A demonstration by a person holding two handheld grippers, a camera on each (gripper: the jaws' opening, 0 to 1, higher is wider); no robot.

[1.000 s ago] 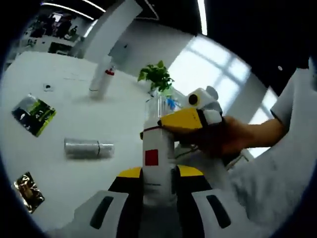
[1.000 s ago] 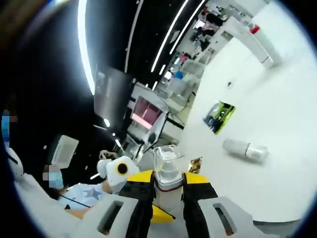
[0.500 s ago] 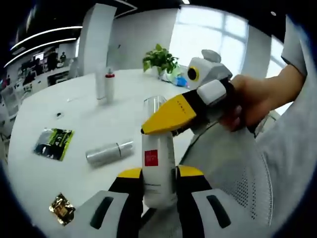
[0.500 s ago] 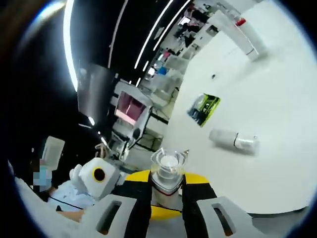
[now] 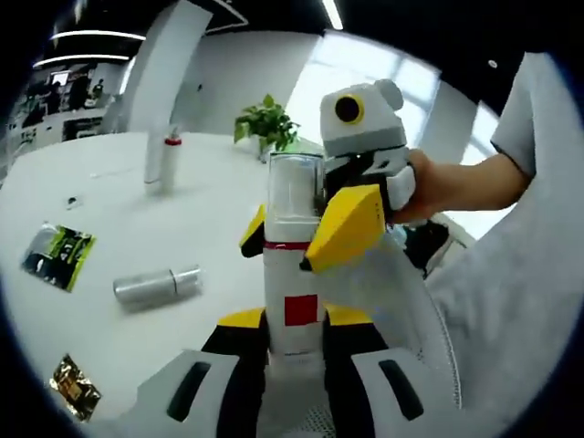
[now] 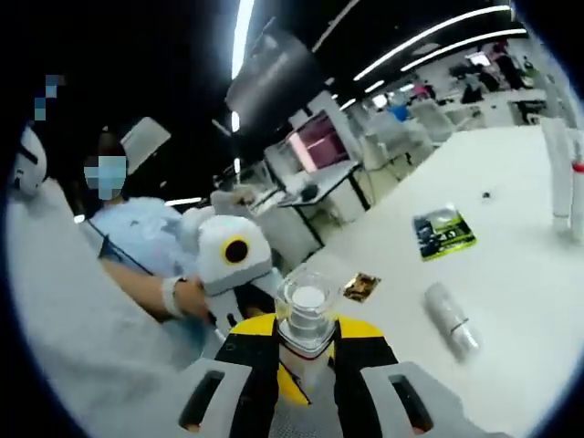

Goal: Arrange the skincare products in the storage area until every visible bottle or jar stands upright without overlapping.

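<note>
The left hand-held gripper [image 5: 294, 333] is holding a white bottle with a red square label [image 5: 292, 274] by its lower body, at the bottom centre of the left gripper view, and the bottle's long axis is running up the frame, away from the camera. The right hand-held gripper [image 5: 310, 239] is coming in from the right of the same view, and its yellow jaws are standing on both sides of the bottle's neck, just under the clear cap [image 5: 294, 187]. In the right gripper view this cap [image 6: 306, 306] is sitting between the right gripper's own jaws, so they are closing on the top of the bottle. Both grippers are thus on one bottle, which is hanging in the air near the table [image 5: 182, 228] edge, not yet standing. On the table a silver tube [image 5: 157, 286] is lying on its side at the left, well apart from the held bottle, and it looks like the next thing to be set upright. A tall white bottle with a red band [image 5: 168, 157] is standing at the upper left. A green sachet [image 5: 57, 255] and a gold sachet [image 5: 75, 391] are lying flat, and a plant [image 5: 266, 123] is standing behind.
</note>
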